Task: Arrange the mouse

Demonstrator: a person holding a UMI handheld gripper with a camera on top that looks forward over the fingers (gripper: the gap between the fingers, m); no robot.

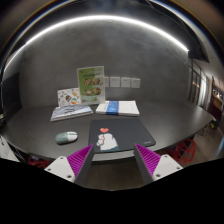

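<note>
Presently: mouse (66, 137), left of mousepad (121, 135) on tabletop (30, 125); probably light, rigid, smooth-shelled. Take its flanks. Your claw (113, 160) gapes wide, holding nothing.

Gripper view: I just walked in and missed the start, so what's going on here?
A person is holding a handheld claw over a dark table. Its fingers are open and hold nothing. Just ahead of them lies a dark mouse mat with a cartoon print. The mouse sits on the table beside the mat, off to the left finger's side, untouched. Beyond lie a book and papers.
</note>
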